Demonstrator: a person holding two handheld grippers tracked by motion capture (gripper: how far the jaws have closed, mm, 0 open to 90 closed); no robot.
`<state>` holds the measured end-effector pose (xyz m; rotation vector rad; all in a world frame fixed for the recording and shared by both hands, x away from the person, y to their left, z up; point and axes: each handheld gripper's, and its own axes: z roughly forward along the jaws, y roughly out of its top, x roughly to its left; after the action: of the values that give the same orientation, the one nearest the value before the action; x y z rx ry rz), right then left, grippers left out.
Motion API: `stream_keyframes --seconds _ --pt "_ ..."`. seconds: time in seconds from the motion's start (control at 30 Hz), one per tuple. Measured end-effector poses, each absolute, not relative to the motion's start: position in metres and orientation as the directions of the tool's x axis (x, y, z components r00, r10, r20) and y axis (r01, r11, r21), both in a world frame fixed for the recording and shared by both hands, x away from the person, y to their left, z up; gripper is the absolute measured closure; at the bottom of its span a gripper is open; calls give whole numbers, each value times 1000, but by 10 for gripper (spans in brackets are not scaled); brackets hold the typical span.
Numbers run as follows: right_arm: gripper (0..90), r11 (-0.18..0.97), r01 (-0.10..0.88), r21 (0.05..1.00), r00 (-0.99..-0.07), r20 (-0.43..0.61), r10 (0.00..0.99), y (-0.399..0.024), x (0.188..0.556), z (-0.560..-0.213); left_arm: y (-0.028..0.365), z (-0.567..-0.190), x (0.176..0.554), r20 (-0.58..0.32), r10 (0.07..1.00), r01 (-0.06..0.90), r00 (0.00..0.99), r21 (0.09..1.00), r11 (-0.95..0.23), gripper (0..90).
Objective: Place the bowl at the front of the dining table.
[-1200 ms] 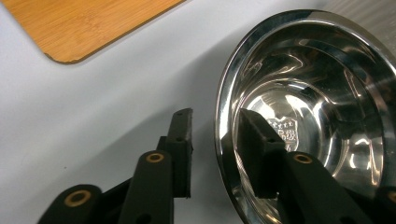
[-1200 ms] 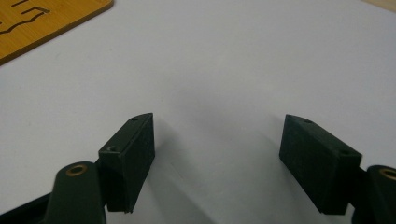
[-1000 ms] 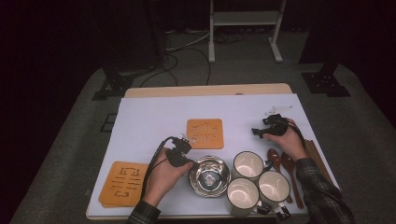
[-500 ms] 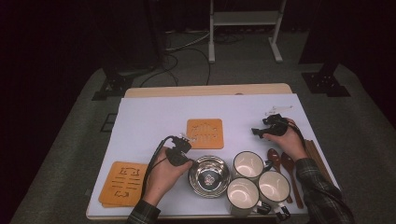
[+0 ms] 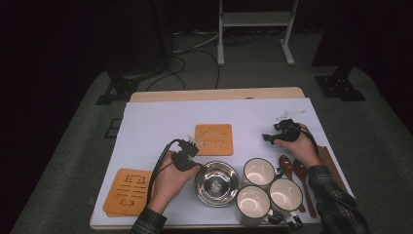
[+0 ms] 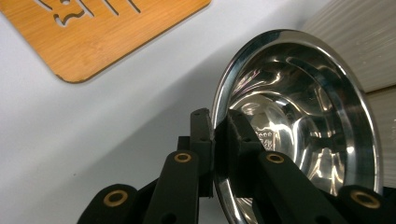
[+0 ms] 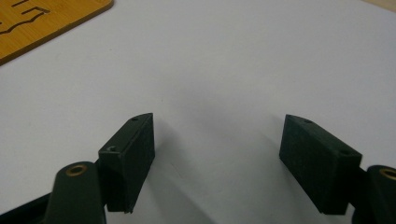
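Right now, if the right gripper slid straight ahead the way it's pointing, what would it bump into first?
Probably nothing soon: the open right gripper points over bare white table cover. The wooden coaster sits off to one side.

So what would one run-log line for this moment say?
left gripper: just closed onto rim of shiny steel bowl | right gripper: open, empty, over white table cover | bowl: on table

A wooden table (image 5: 214, 93) is carrying a white sheet (image 5: 160, 126), on which two orange mats (image 5: 214, 139) (image 5: 127, 191), a steel bowl (image 5: 216, 183), three mugs (image 5: 259, 171) and wooden spoons (image 5: 301, 175) are lying.
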<state>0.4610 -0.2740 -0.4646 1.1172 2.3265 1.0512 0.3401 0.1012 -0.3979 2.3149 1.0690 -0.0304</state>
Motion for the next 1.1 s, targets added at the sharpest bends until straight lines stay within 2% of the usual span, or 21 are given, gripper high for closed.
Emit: stream_keyframes --seconds 1.1 --pt "249 413 517 750 -625 2 780 -274 461 -465 106 -379 341 -251 684 690 685 526 -497 836"
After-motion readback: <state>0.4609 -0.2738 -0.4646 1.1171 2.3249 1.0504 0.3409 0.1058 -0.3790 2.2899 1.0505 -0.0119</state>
